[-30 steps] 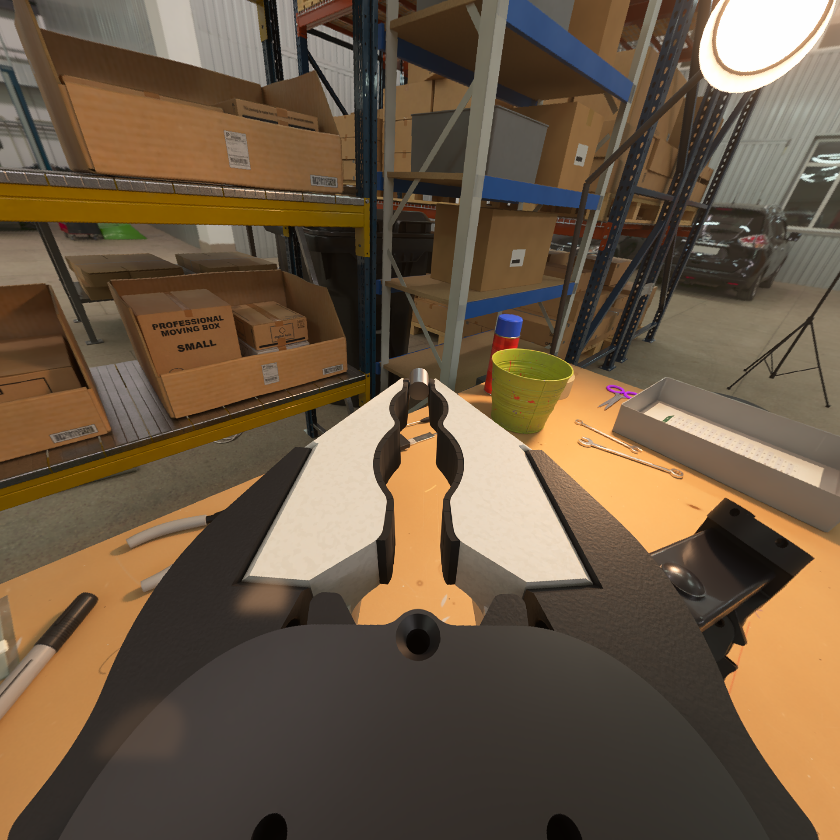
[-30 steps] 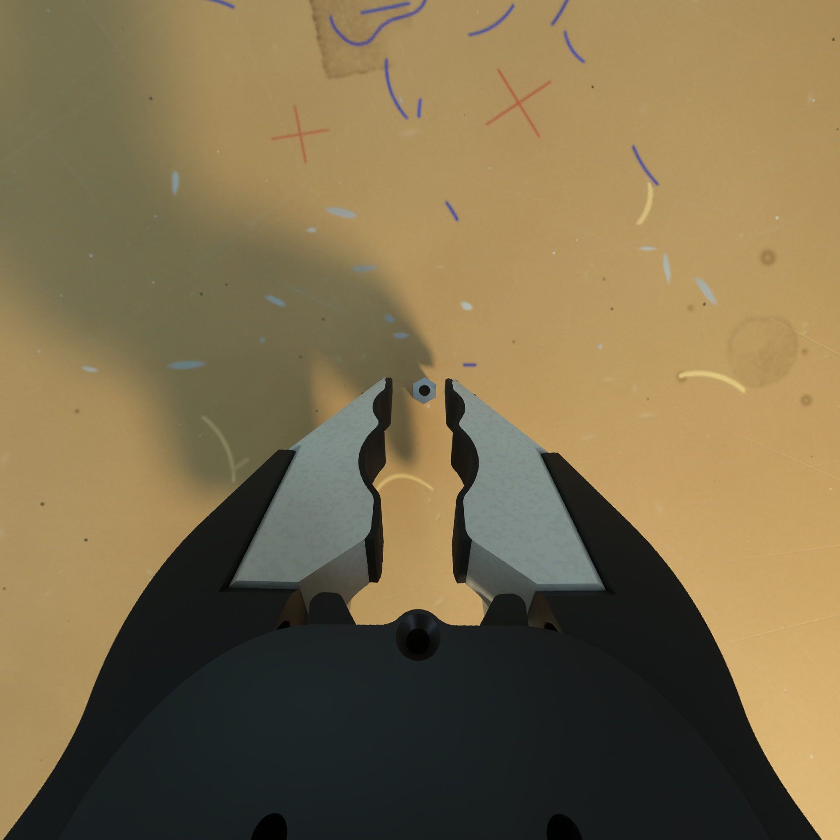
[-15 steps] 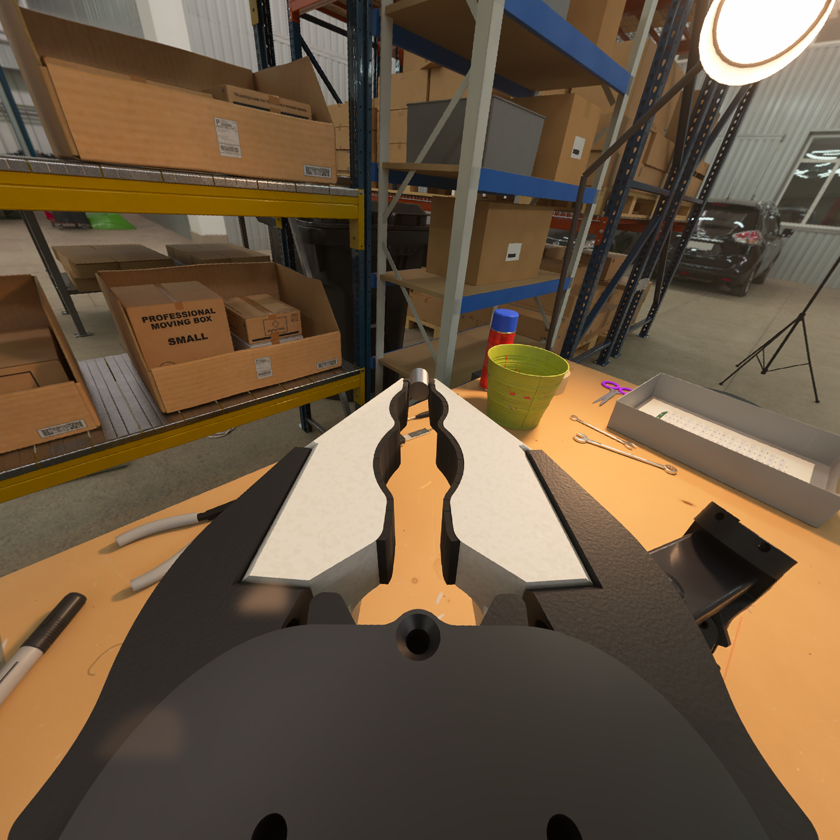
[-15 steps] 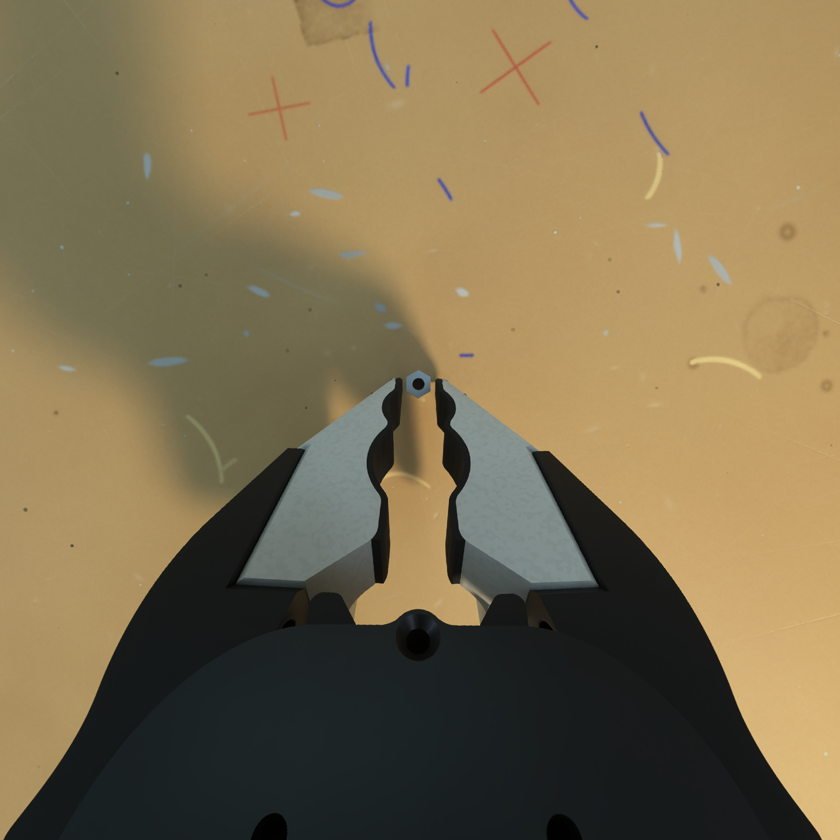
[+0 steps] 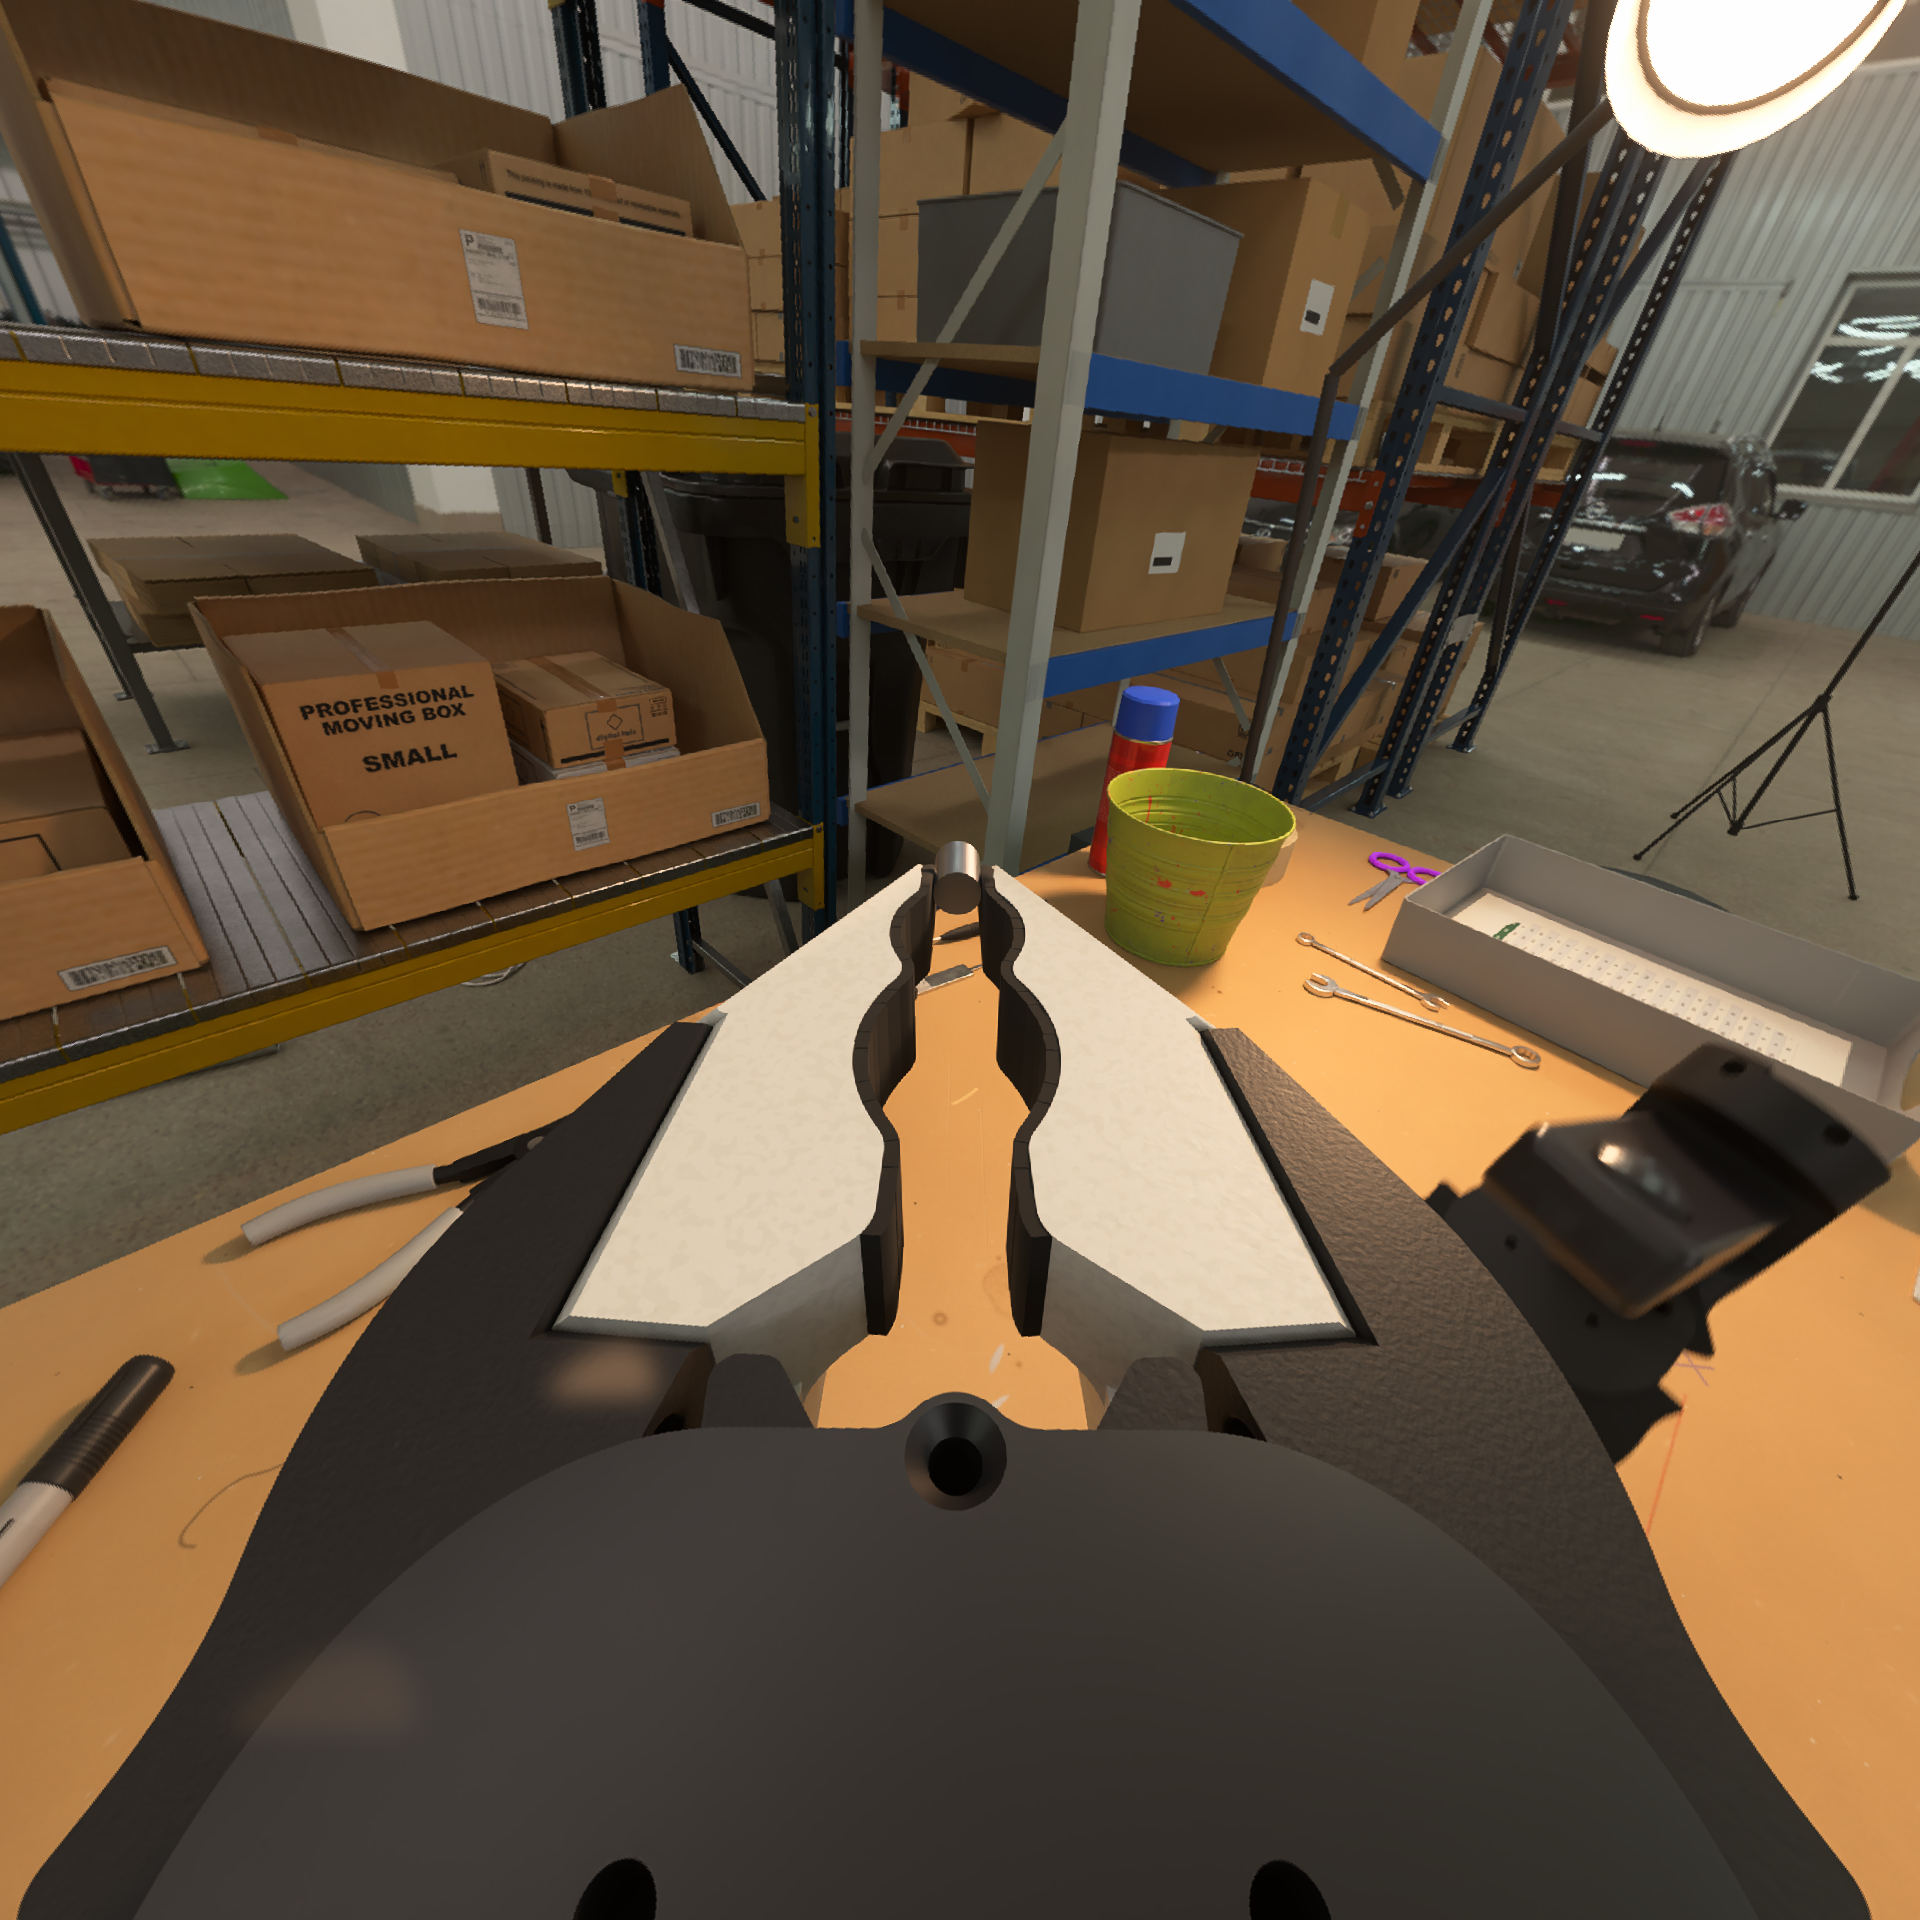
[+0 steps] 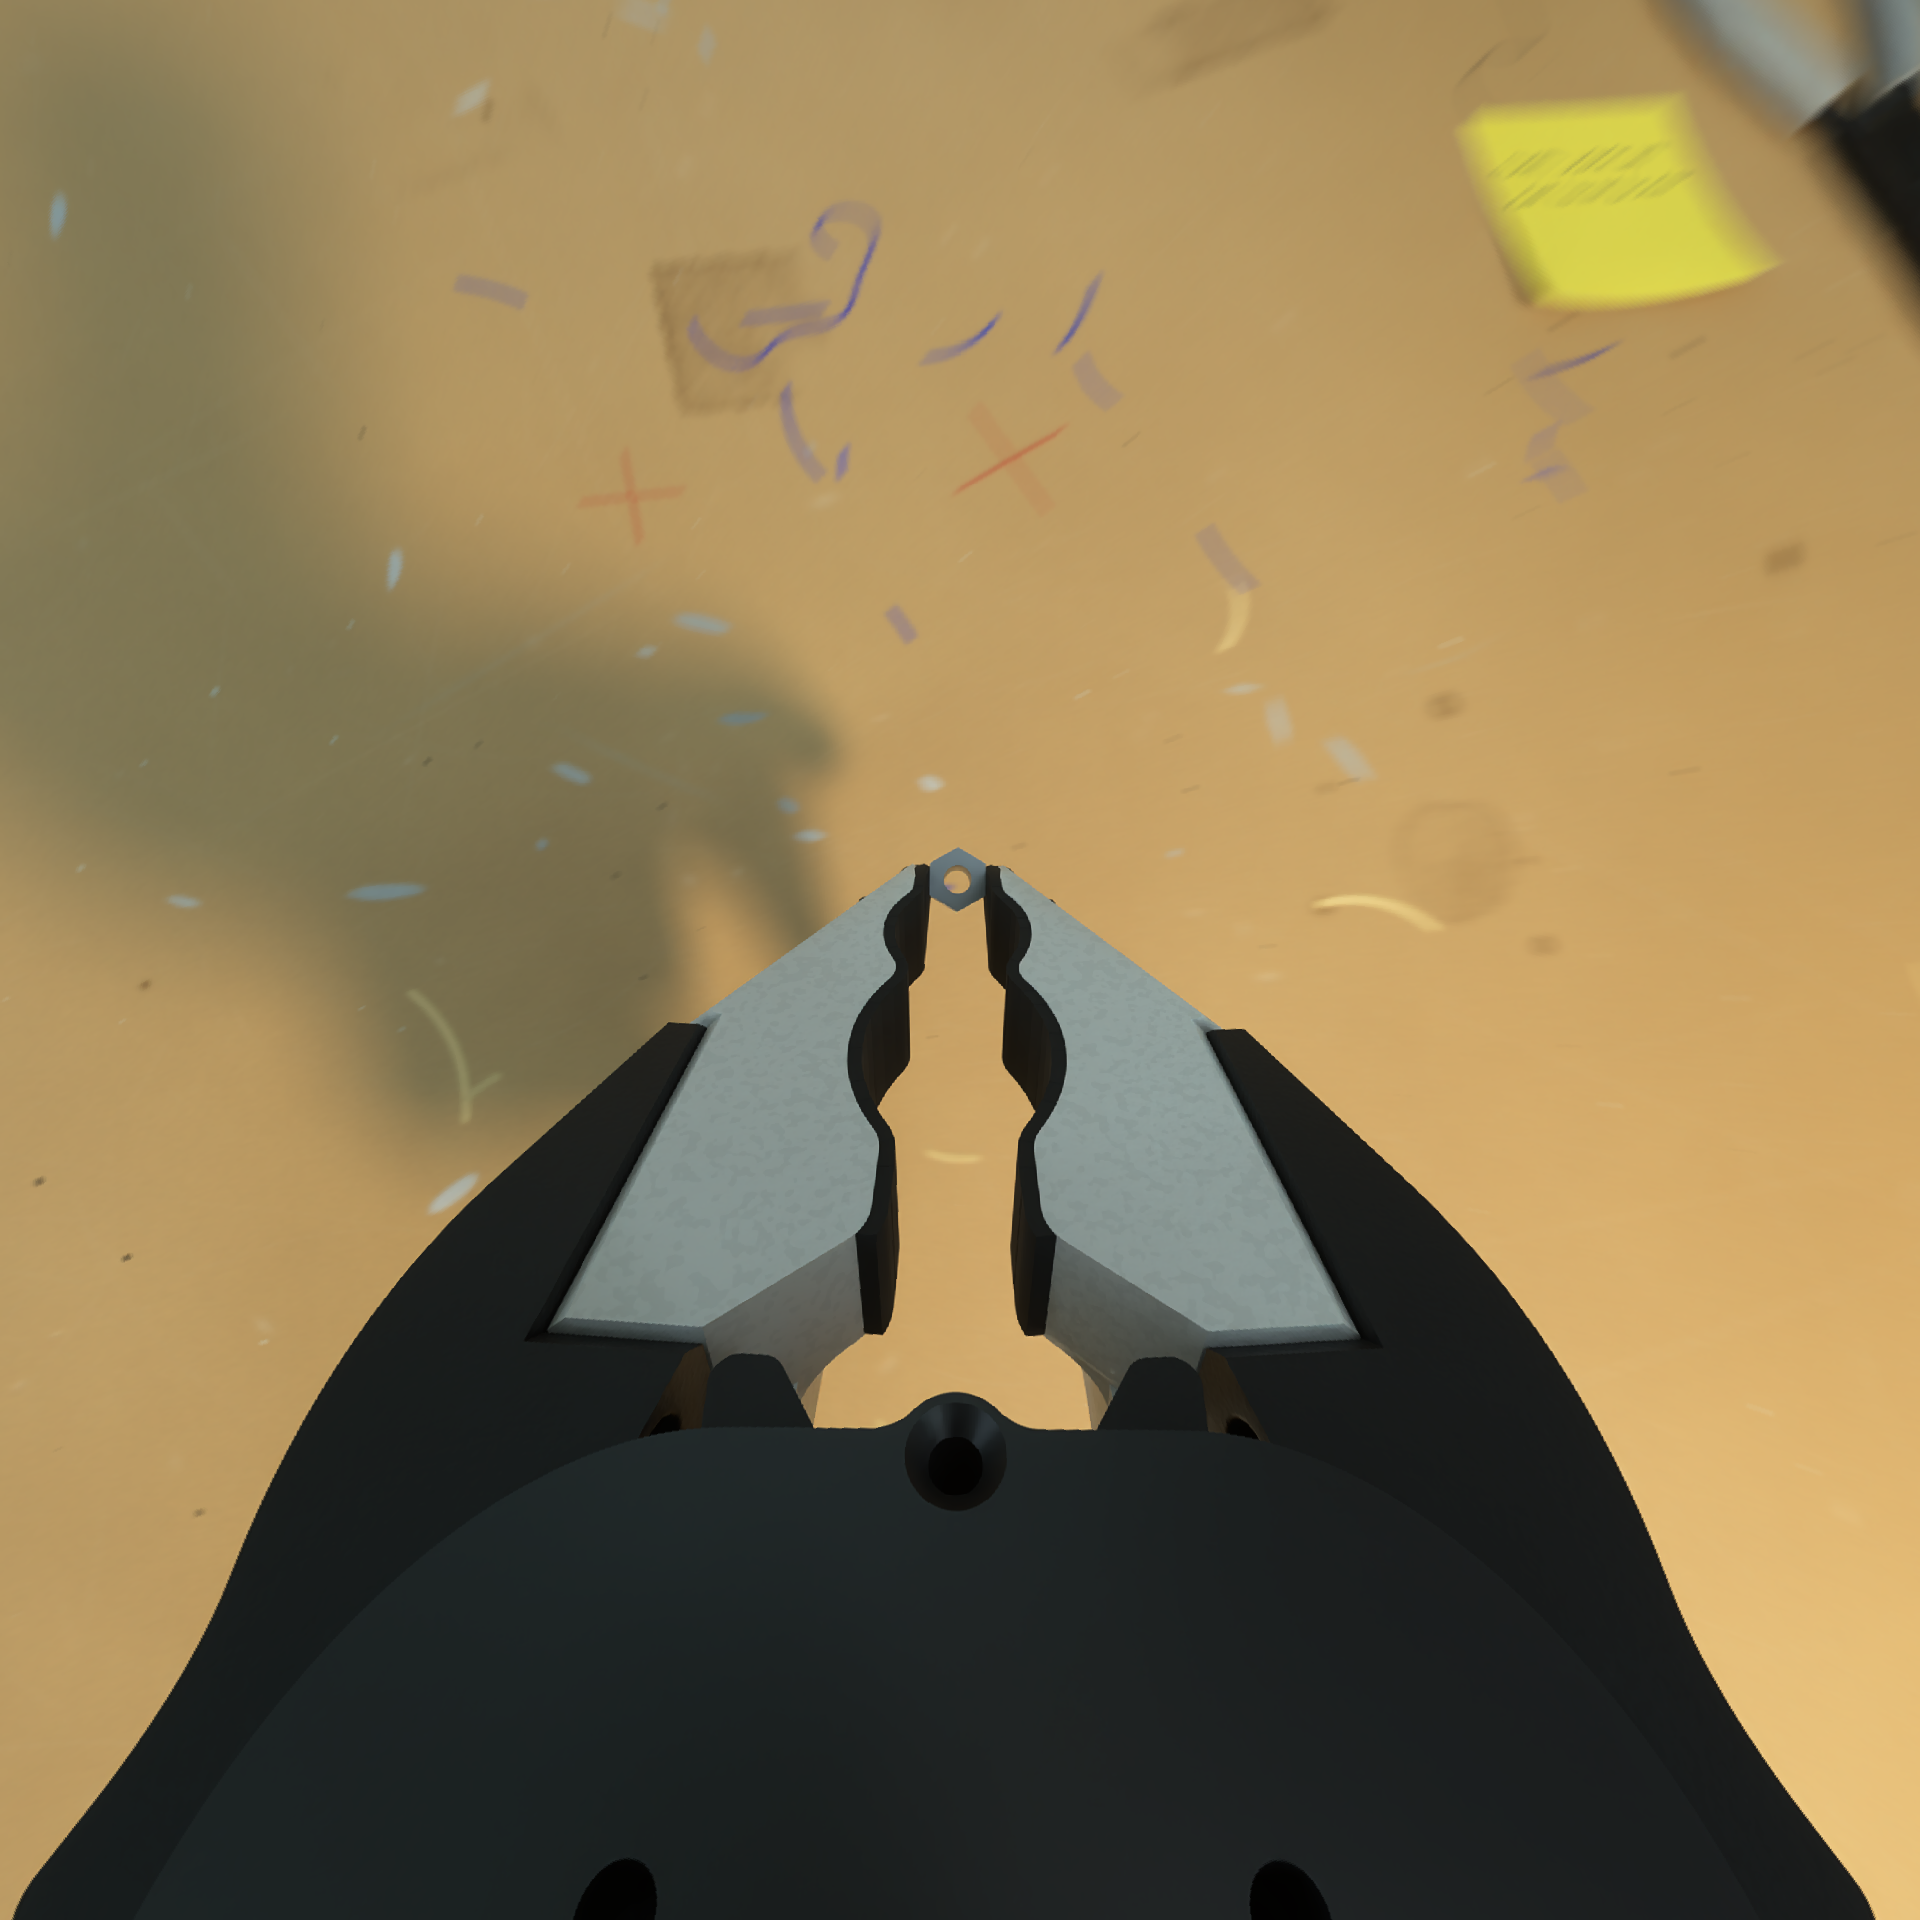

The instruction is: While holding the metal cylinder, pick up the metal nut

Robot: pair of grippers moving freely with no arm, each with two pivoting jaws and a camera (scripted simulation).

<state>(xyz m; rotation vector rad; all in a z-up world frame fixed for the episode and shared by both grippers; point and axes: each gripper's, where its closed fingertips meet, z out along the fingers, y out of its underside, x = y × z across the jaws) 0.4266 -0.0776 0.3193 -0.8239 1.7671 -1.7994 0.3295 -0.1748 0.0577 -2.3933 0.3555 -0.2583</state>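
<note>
One nut [image 6: 957, 880], one cylinder [image 5: 958, 876], both gripped

The orange workbench [image 5: 1766, 1558] carries a green bucket [image 5: 1195, 862] with a red spray can [image 5: 1138, 769] just behind it, purple scissors [image 5: 1392, 873], two wrenches [image 5: 1423, 1023] and a shallow grey tray [image 5: 1662, 956] to the right. White-handled pliers [image 5: 353, 1236] and a marker [image 5: 73, 1455] lie at the left. Its top is scuffed with pen marks, and a yellow sticky note [image 6: 1605, 203] lies flat on it.
</note>
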